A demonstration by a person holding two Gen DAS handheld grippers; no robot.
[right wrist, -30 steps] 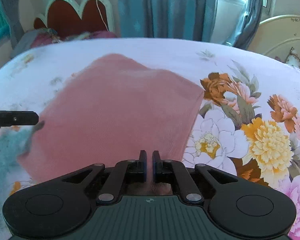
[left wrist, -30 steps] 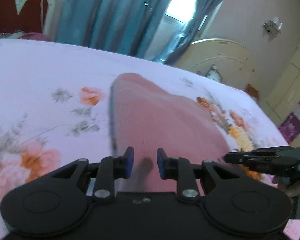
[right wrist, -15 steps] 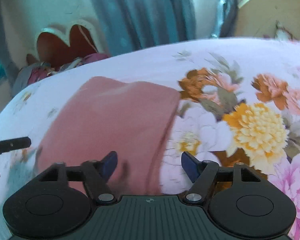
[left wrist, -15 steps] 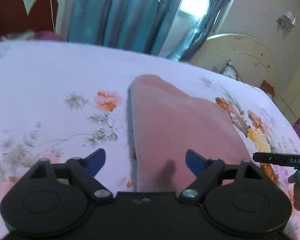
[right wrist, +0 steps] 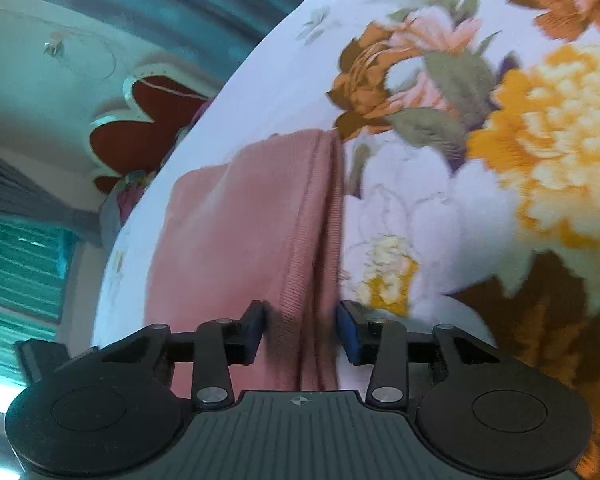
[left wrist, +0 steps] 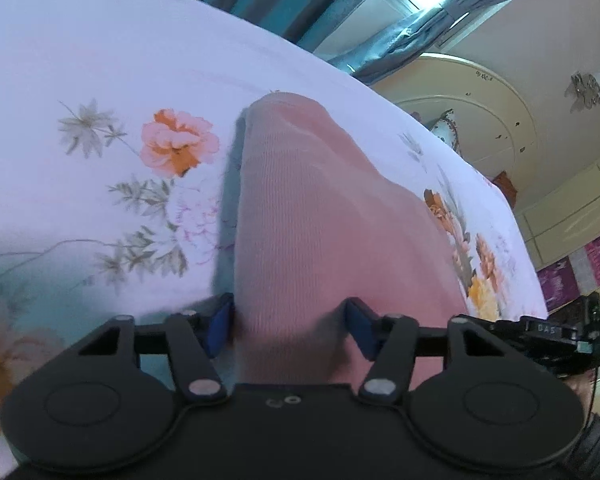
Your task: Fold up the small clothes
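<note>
Folded pink garment lies on floral bedsheet. Left gripper and right gripper: fingers closing around garment's near edges, not yet pinching.

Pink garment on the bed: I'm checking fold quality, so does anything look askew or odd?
Nothing stands out. The pink garment lies folded on the floral bedsheet, its layered edge roughly aligned, with no damage visible.
</note>
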